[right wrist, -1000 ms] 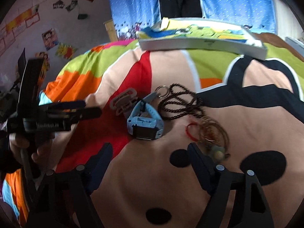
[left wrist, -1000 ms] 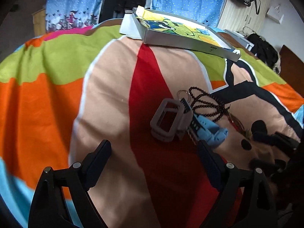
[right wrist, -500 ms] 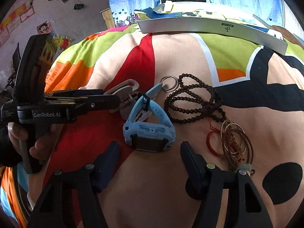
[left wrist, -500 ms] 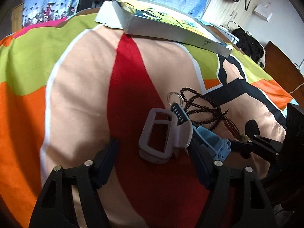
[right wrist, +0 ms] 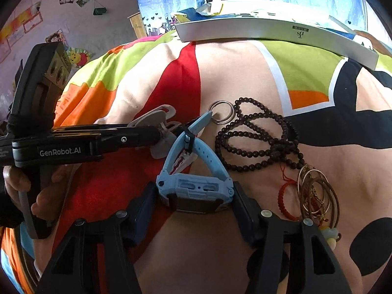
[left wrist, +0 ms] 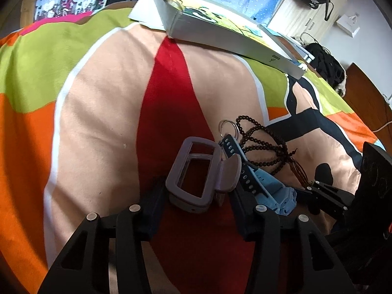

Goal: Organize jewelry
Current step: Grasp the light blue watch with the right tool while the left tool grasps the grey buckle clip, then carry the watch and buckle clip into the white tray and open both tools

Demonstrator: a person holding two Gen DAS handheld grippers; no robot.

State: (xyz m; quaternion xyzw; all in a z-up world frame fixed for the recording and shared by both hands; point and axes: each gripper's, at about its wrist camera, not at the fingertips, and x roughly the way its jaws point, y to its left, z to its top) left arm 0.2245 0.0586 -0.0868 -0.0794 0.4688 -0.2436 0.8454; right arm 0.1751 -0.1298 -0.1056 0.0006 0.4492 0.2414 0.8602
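Observation:
A grey-purple hair claw clip [left wrist: 193, 171] lies on the red stripe of the bedspread. My left gripper [left wrist: 198, 196] has both pads against its sides. Beside it is a light blue watch [right wrist: 196, 191], and my right gripper [right wrist: 193, 203] pinches the watch body from both sides. Both things still rest on the bed. Past the watch lie a dark bead necklace [right wrist: 257, 134] and a metal ring [right wrist: 221, 112]. Thin bangles [right wrist: 318, 196] and a red cord bracelet [right wrist: 284, 203] lie at the right. The right wrist view shows the left gripper [right wrist: 159, 134] from the side, on the clip [right wrist: 156, 117].
A flat white box [left wrist: 220, 31] with a cartoon lid lies across the far side of the colourful bedspread [left wrist: 98, 112]. A hand [right wrist: 44, 203] holds the left gripper's handle. Behind are blue curtains, a wall with stickers, and a wooden cabinet at the right.
Both grippers came down and forward onto the bed, and their fingers narrowed. The left one now flanks and touches the hair clip; the right one has closed in on the blue watch.

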